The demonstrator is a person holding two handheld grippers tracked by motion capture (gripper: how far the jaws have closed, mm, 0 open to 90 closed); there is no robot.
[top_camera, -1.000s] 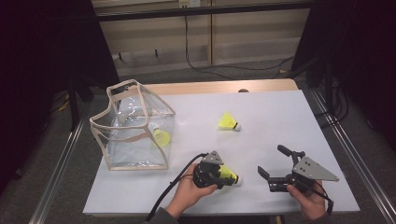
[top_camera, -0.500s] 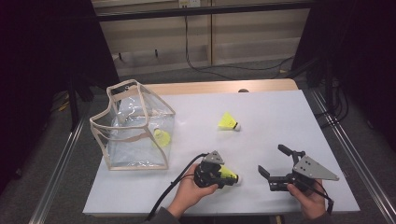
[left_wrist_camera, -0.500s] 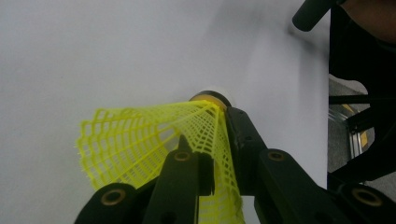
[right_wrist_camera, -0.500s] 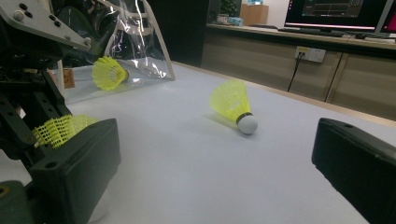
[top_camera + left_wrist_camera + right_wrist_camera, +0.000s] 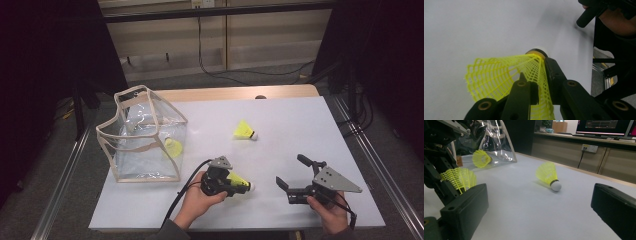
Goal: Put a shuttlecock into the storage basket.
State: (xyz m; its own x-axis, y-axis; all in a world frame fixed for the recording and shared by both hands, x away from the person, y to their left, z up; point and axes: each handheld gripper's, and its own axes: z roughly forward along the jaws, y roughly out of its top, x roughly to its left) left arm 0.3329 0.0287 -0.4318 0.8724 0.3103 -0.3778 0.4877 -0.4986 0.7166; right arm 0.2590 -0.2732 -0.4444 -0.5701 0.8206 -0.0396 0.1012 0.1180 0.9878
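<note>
Your left hand-held gripper (image 5: 235, 184) is closed on the yellow mesh skirt of a shuttlecock (image 5: 239, 181), near the front edge of the white desk (image 5: 290, 125). Your right hand-held gripper (image 5: 290, 175) stands wide open, holding nothing. A clear plastic bag (image 5: 142, 135) sits at the left edge.

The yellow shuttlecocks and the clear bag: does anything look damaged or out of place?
One oddity: the left gripper is shut on a shuttlecock's mesh skirt, which looks squashed between the jaws. Another shuttlecock lies loose on the table; the bag stands open and leans slightly.
</note>
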